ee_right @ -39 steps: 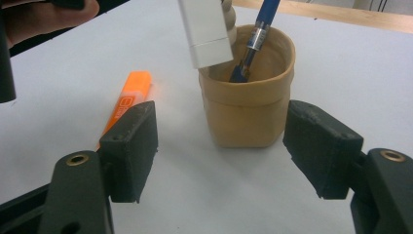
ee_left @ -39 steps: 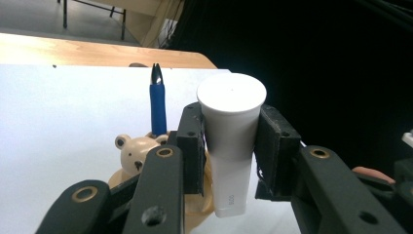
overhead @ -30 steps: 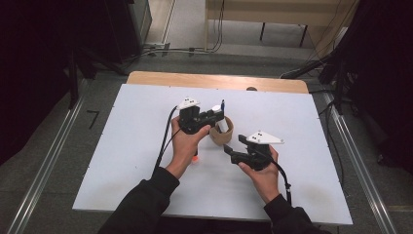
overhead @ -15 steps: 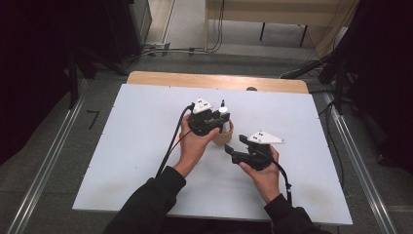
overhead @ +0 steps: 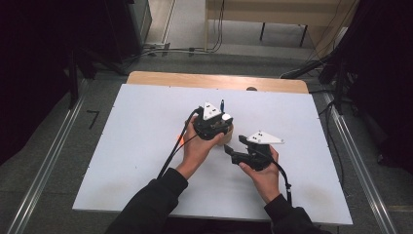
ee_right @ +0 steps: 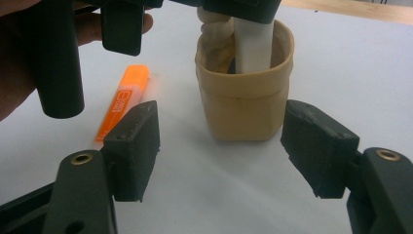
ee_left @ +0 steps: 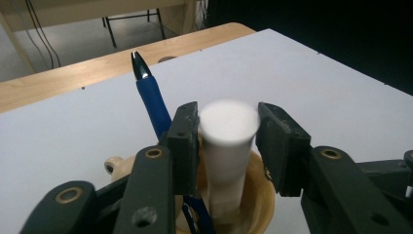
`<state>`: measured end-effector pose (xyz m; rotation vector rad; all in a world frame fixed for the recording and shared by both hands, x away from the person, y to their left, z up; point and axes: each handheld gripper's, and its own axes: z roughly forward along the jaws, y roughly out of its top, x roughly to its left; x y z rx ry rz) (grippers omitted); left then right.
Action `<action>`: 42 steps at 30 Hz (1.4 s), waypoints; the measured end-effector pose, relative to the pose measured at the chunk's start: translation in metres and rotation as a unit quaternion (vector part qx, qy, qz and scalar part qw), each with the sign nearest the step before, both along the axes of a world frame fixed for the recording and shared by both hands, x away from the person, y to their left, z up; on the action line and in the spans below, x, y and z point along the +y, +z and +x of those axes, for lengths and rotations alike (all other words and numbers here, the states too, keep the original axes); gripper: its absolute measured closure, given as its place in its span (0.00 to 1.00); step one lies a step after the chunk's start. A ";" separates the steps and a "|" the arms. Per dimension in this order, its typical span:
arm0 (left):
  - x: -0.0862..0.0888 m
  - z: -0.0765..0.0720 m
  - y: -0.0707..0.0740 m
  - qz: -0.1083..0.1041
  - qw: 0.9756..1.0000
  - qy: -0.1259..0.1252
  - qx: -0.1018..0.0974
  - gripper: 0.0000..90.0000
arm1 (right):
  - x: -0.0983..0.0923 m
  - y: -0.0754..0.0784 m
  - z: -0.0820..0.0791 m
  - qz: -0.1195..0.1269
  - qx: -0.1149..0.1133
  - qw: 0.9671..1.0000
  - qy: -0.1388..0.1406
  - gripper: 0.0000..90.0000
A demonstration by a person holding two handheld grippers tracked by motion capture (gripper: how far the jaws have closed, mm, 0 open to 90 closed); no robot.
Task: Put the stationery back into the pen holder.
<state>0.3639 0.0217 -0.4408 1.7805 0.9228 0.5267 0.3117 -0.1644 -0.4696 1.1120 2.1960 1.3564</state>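
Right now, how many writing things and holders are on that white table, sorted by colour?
White marker, standing in the holder: 1
Blue pen, standing in the holder: 1
Orange highlighter, lying on the table: 1
Tan holder: 1
Total: 4

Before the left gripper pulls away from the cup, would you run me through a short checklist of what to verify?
1. White tube stands inside the tan cup: ok.
2. Left gripper jaws, just opening, clear of the tube: a gap on one side, other side cannot tell.
3. Blue pen rests in the cup: ok.
4. Right gripper open and off the cup: ok.
5. Orange highlighter lies on the table beside the cup, yet to collect: not ok.
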 end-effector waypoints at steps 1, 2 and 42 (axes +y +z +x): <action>0.000 -0.001 0.001 -0.002 1.000 0.000 -0.003 0.64 | 0.000 0.000 0.000 0.000 0.000 1.000 0.000 0.32; 0.000 -0.002 0.002 -0.002 1.000 0.001 -0.007 0.63 | 0.000 0.000 0.000 0.000 0.000 1.000 0.000 0.32; 0.095 -0.055 -0.007 -0.048 0.996 0.072 0.036 0.29 | 0.004 -0.003 -0.005 -0.012 -0.007 1.000 -0.002 0.31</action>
